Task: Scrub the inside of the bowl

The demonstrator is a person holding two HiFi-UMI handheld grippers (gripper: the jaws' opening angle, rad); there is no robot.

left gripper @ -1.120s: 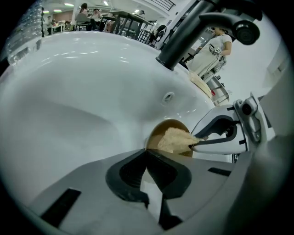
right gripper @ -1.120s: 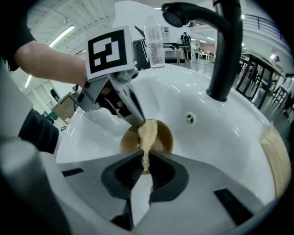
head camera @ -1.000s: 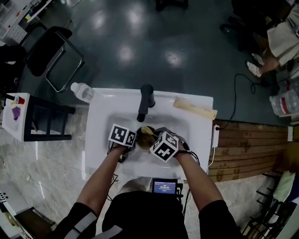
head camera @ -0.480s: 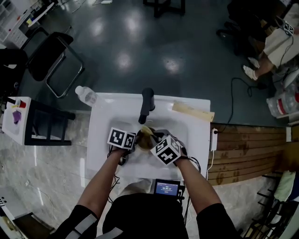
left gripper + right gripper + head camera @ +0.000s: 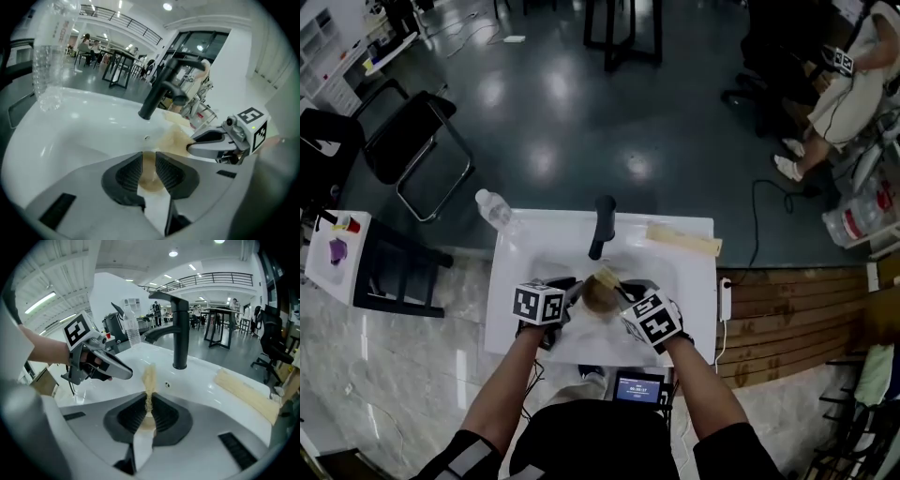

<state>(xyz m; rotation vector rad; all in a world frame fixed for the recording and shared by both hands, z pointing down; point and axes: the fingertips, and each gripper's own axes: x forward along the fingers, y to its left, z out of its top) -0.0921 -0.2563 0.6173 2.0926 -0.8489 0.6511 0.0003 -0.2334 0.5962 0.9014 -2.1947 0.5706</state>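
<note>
Left tongs (image 5: 149, 161) grip bowl (image 5: 174, 139) in sink (image 5: 517, 258); right tongs (image 5: 149, 402) pinch sponge (image 5: 149, 375).

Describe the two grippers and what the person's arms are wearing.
The left gripper and right gripper both have pale grey bodies, dark ribbed pads and a cube of black-and-white square markers. Black cables trail from them. The sleeves are short and black, the left grey-striped.
</note>
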